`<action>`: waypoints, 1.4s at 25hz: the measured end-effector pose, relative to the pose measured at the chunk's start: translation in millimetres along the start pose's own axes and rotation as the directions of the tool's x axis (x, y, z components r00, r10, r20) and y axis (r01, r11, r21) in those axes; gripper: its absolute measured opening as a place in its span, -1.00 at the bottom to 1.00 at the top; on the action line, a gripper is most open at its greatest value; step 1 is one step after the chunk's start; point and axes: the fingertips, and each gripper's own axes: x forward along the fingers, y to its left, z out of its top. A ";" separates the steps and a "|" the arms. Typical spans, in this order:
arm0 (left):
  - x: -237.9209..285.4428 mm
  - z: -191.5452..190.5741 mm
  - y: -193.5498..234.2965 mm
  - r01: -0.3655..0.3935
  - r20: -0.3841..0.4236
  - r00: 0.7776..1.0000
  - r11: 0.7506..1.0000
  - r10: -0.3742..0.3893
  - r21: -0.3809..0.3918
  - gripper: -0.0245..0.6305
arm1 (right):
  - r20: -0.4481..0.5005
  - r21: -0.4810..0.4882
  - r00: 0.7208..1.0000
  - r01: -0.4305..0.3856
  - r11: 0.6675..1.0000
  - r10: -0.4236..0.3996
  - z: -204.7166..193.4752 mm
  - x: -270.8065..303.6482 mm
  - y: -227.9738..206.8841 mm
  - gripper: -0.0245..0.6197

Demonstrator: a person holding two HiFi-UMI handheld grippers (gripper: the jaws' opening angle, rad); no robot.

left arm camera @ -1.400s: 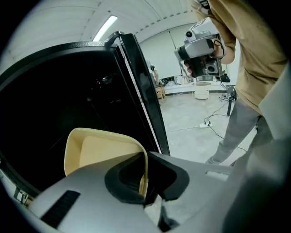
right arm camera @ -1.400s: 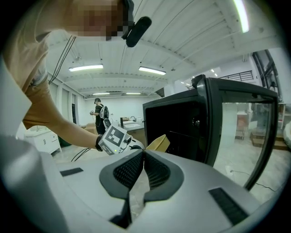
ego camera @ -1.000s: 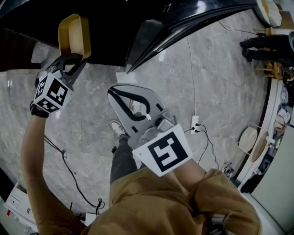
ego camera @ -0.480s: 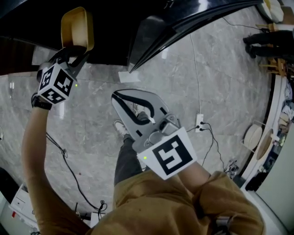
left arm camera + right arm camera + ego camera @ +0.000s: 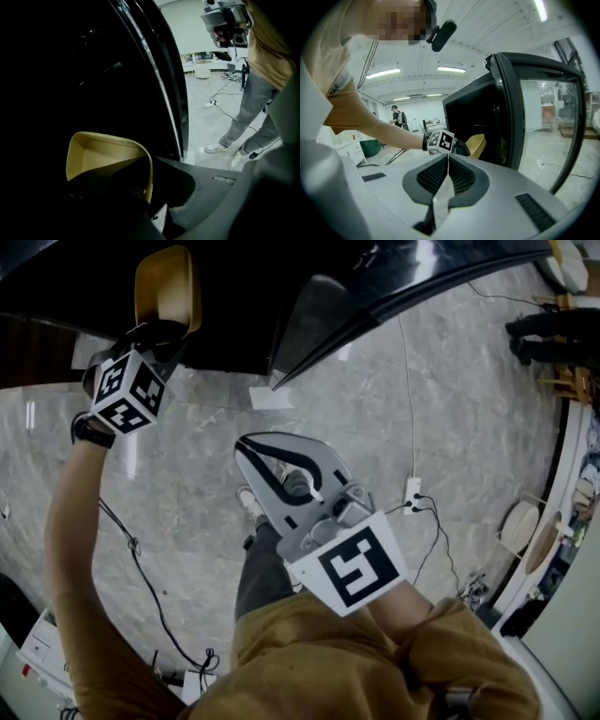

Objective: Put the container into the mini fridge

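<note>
Left gripper (image 5: 161, 332) had its fingers clamped on the yellow container (image 5: 165, 285) at the dark mini fridge (image 5: 319, 310). Right gripper (image 5: 448, 157) fingers were closed and empty, with grey marble floor (image 5: 450, 409) below.

A grey marble floor (image 5: 469, 409) carries a white power strip (image 5: 412, 491) (black cables (image 5: 134, 545) trail nearby).
</note>
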 end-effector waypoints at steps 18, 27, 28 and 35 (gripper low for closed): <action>33.8 2.8 30.9 -0.021 -0.079 0.996 0.995 0.029 0.103 -0.90 | -0.026 0.024 1.000 0.001 1.000 0.000 -2.5 -1.2 -10.6 -0.91; 42.1 0.0 44.5 -0.059 -0.103 0.992 0.993 0.069 0.102 -0.84 | -0.021 0.042 1.000 0.010 0.999 -0.009 -1.9 2.0 -13.5 -0.91; 42.7 0.8 46.2 -0.065 -0.099 0.992 0.993 0.075 0.099 -0.78 | -0.023 0.042 1.000 0.010 0.999 -0.009 -1.9 2.1 -13.9 -0.91; 41.0 12.9 56.1 -0.121 -0.047 0.991 0.990 0.125 0.077 -0.46 | -0.011 0.047 1.000 0.019 0.999 -0.018 -0.9 -0.9 -16.4 -0.91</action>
